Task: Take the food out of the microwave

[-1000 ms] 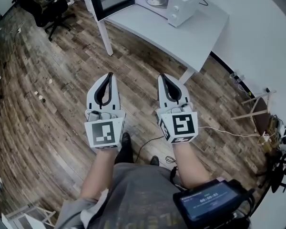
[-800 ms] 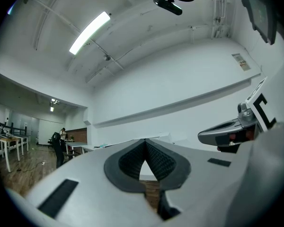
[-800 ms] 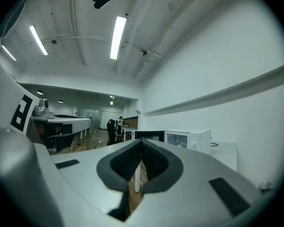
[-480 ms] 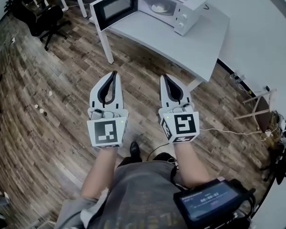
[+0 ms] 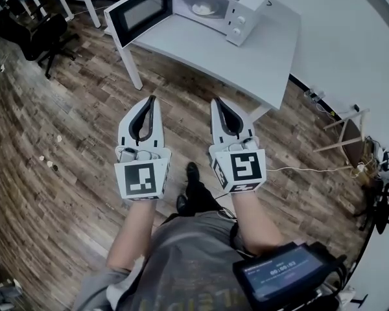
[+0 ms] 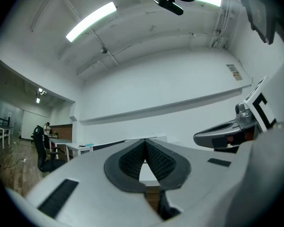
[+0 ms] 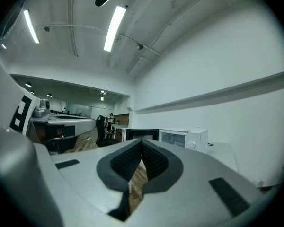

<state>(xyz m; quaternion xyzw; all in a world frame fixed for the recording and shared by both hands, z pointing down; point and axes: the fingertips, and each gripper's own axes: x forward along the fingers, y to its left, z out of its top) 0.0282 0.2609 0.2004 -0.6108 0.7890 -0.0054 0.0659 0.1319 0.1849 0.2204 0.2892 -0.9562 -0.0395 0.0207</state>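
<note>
- Left gripper [image 5: 150, 100]: jaws together, tips meeting, nothing between them
- Right gripper [image 5: 216, 101]: same, jaws pressed together and empty
- Both are held out roughly level, side by side over the wood floor [image 5: 65, 115], well apart from the table [image 5: 253, 57]
- Microwave [image 5: 241, 2] sits toward the far end of that white table, with its door [image 5: 137, 13] swung open to the left in the head view
- Food [image 5: 201, 8]: a pale heap on what looks like a plate or bowl, inside the cavity; too small to tell what it is
- Right gripper view looks toward the microwave front and the open door; left gripper view mostly shows wall and the table edge
- Done, as far as the frames show: door is open, so the cavity is reachable
- Not done: food is untouched and not out
- Left to do, my read: close the gap to the table, open one pair of jaws, reach in, grip the dish rim, draw it out, set it on the bare tabletop in front
- Call it early, approach phase, no contact with anything yet
- Watch item: the open door stands on the left of the approach, so the left gripper has less room than the right
- Also around: office chair [image 5: 35, 28] far left, cable [image 5: 298, 169] on the floor to the right, neither in the path
</note>
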